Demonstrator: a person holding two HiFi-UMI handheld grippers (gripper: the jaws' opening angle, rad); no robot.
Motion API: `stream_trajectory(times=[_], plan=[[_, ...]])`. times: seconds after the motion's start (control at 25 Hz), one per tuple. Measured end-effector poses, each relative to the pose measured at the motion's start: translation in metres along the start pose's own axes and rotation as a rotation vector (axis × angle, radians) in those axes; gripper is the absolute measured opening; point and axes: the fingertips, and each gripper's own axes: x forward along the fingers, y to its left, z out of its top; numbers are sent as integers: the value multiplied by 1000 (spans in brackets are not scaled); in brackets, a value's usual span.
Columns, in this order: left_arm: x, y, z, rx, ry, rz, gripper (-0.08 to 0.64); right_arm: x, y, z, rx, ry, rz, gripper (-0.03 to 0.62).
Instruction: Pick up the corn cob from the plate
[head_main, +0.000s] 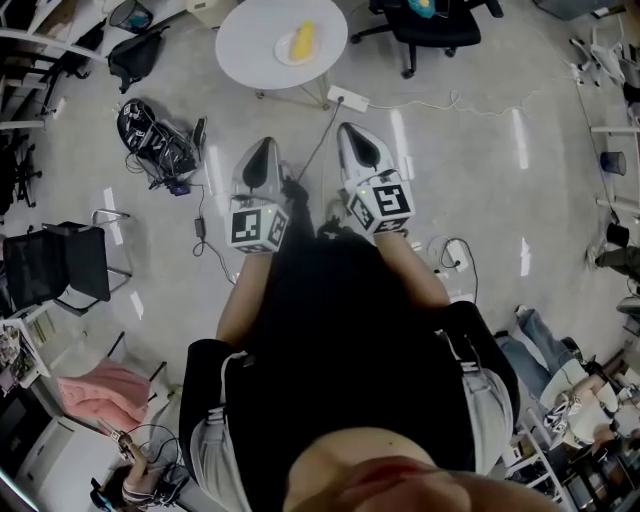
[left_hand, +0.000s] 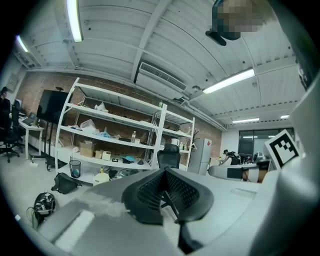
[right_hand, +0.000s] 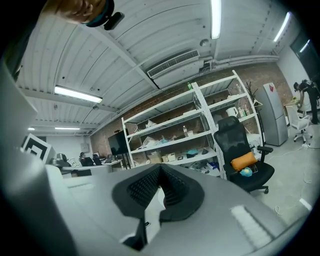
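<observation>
**Corn cob pickup: not started, cob lying untouched on plate**

Lying on the white plate, near the middle of the round white table, at the top of the head view. Sitting well apart from both grippers, with bare floor and a white power strip in between.

Holding the left gripper and right gripper side by side, close to the body, roughly level, noses aiming toward the table. Showing jaws pressed together in both gripper views, nothing clamped between the pads: both closed, both empty. Looking out at shelving rather than the plate, so no corn showing in either gripper view.

Judging progress: nothing done yet. Remaining, going by the layout:
- closing the gap to the table
- spreading one pair of jaws
- lining up on the cob
- clamping
- lifting clear of the plate

Counting, head view:
- corn cob: one
- plate: one
- round table: one
- grippers: two, each carrying one of the marker cubes
- power strip: one
- black chairs: two, one behind the table, one at the left edge
</observation>
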Motion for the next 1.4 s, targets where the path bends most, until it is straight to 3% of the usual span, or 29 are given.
stream_trajectory(times=[0.32,0.64,1.08,1.4], plan=[[68,28,3,-19,16,-32,2,64,-28,5,-19,26,-32,8],[132,77,24,18,27,-87,2,142,-34,15,-38,35,-59,8],[189,152,32,-6,70,-145,2,222,-39,10,-44,80,-166,8],[227,174,37,-17,78,-212,2,259,-50,6,-42,111,-237,8]])
